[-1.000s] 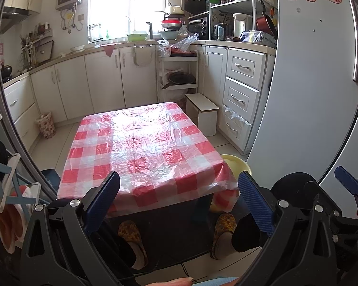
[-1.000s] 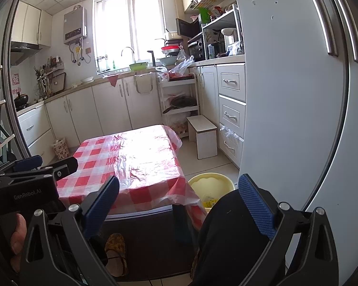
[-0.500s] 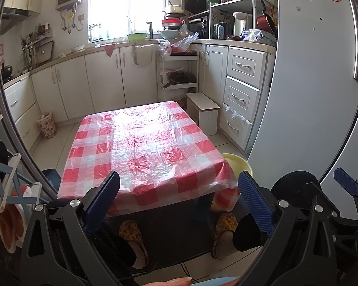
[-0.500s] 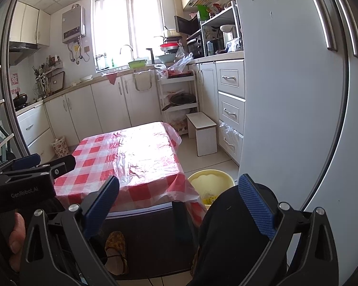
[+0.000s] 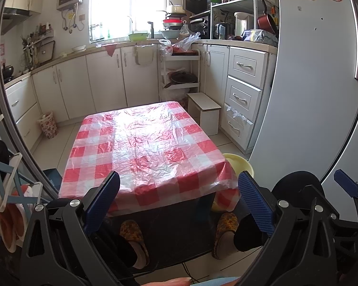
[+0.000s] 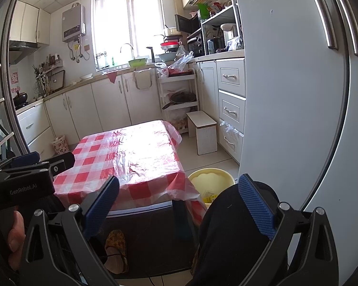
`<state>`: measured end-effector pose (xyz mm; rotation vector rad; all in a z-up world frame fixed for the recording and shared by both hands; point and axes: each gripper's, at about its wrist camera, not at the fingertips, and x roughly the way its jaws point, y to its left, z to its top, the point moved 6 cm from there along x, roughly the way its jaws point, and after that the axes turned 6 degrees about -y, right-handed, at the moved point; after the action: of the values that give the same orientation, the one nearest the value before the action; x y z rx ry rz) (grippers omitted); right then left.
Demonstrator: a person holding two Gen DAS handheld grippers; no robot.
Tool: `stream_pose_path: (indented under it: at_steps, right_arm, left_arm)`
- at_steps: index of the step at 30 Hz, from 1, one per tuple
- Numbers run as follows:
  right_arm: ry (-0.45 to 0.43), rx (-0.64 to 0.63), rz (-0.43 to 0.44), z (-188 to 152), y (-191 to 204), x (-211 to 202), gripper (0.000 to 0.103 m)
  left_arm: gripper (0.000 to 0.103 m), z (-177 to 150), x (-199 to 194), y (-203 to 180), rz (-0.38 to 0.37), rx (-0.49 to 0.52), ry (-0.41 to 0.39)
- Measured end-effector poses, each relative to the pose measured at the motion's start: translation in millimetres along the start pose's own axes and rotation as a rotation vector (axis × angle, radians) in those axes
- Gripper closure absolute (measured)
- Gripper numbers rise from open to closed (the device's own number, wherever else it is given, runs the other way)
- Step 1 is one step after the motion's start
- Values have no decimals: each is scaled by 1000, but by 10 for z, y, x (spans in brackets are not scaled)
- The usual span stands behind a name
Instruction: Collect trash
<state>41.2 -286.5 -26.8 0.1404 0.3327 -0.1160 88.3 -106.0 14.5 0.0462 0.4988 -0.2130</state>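
A low table with a red and white checked plastic cover stands in front of me; it also shows in the right wrist view. I see no trash on its top. A yellow bin stands on the floor at the table's right corner, with some scraps inside; its rim shows in the left wrist view. My left gripper is open and empty, held above the table's near edge. My right gripper is open and empty, over my knee beside the bin.
A white fridge stands close on the right. A small white stool and a shelf trolley stand behind the table. Cabinets line the back wall. A small patterned basket sits on the floor at left. My slippered feet are under the table.
Both views have shifted slightly; the right gripper has tilted up a little. Both grippers stay open and empty.
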Motion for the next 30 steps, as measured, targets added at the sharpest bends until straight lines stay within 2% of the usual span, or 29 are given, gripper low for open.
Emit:
stream_pose_path:
  at_steps: [30]
  right_arm:
    - [13, -2, 1, -10, 3, 16, 7]
  left_arm:
    - [8, -7, 13, 50, 4, -2, 2]
